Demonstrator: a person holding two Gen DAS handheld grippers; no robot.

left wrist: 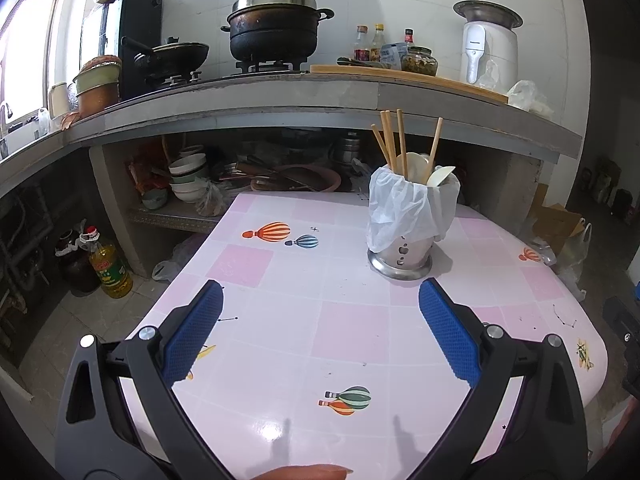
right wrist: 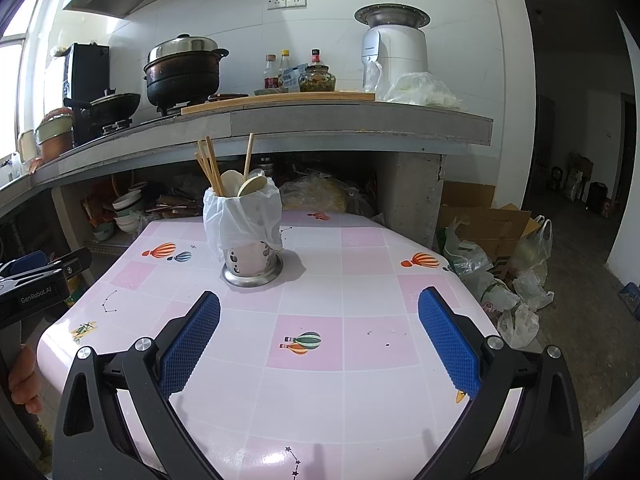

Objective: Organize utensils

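The round perforated steel utensil holder [left wrist: 401, 254], with a thin white plastic bag [left wrist: 400, 210] draped over its upper part, stands upright on the pink checked desk [left wrist: 280, 320], toward its far side. Inside it are several long wooden chopsticks [left wrist: 390, 140] and pale flat spoons [left wrist: 416, 166].

The chopsticks stand almost vertical, with their long axis up and down. Their upper ends fan out a little, and one leans to the right, apart from the others. The spoon bowls point up.

I judge the chopsticks to be light, stiff and thin, so they can roll or slip between the pads. It seems best to take them on the free upper part, across the long axis. The spoons look smooth and perhaps fragile. The bag is soft and can catch on a finger. The holder has a wide base and looks stable.

The left claw [left wrist: 320, 304] is released, with its blue pads wide apart, above the bare desk near the holder. The right claw [right wrist: 319, 312] is also spread and holds nothing.
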